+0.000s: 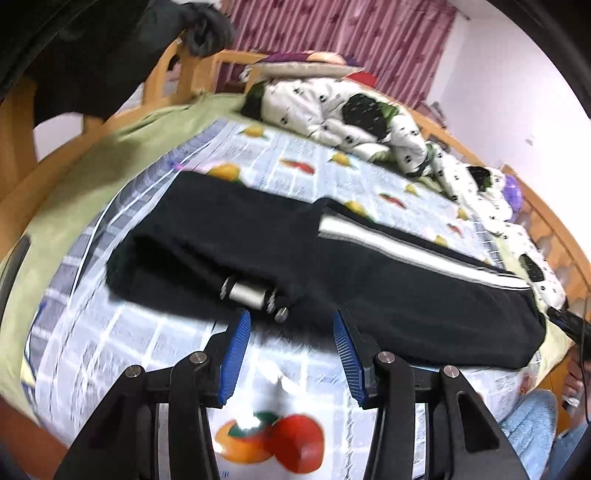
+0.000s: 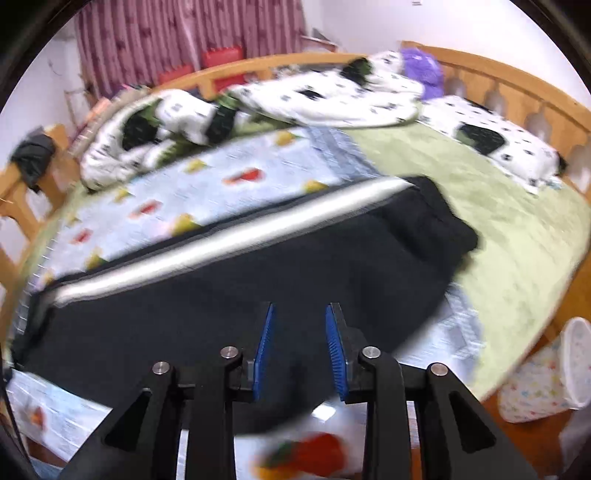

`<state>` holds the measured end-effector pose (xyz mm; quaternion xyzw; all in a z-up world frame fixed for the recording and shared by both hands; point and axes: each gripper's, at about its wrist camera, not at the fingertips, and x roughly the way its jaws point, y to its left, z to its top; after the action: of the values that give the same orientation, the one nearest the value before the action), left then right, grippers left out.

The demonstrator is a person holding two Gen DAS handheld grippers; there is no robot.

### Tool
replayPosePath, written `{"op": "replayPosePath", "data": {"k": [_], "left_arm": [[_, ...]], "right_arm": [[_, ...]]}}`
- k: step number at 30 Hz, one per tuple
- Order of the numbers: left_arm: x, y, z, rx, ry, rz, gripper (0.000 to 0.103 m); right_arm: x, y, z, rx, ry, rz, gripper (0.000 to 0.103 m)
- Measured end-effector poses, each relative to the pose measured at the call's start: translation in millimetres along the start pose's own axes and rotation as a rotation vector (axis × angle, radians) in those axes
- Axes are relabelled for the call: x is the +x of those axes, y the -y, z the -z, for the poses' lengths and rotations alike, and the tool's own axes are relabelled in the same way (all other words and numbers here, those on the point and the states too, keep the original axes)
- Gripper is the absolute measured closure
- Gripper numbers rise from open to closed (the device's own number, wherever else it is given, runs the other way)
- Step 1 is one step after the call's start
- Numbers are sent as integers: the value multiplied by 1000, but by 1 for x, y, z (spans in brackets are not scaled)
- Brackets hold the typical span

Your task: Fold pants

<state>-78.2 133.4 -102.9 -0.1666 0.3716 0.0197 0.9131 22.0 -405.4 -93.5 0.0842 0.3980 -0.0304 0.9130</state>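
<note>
The pants point(image 1: 295, 258) lie flat across the sheet point(image 1: 295, 162), long axis left-right; left gripper point(image 1: 291, 321) and right gripper point(image 2: 300, 314) both gape empty.

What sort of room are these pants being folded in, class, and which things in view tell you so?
Most likely a bedroom. The black pants lie on a wooden-framed bed with a fruit-print sheet, a rumpled white quilt behind, and pink curtains on the far wall.

Bright, even light; motion blur; fisheye-bent edges.
</note>
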Motion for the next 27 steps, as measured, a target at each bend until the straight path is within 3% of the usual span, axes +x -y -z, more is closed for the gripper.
{"op": "replayPosePath", "data": {"k": [3,5,6,7,8,15,19,21,22,25,27], "left_arm": [[23,2,-12,21,-52,-14,59],[51,4,-18,34,-95,-77,60],[59,5,-17,42,-96,-98,67],[66,3,-19,54,-92,-119,85],[72,1,-25,67,-86,-126,91],[89,-29,-120,67,56,-195,91],[112,-52,-155,39,26,-210,88],[121,-68,-163,-38,-35,-161,87],[122,-74,-163,-78,-39,-128,83],[122,-76,-159,-79,-17,-140,29],[118,-74,-153,-33,19,-162,28]], "right_arm": [[12,-47,-14,-44,-2,-66,70],[22,-74,-18,-75,-2,-93,70],[27,-86,-18,-85,-5,-108,70],[31,-95,-17,-92,-10,-118,70],[37,-103,-17,-98,-17,-129,70],[73,-131,-7,-110,-29,-158,70],[94,-128,0,-85,-74,-125,70],[99,-128,2,-86,-76,-99,70],[101,-127,2,-83,-74,-92,70],[107,-127,3,-70,-76,-85,70],[110,-131,5,-75,-77,-75,70]]}}
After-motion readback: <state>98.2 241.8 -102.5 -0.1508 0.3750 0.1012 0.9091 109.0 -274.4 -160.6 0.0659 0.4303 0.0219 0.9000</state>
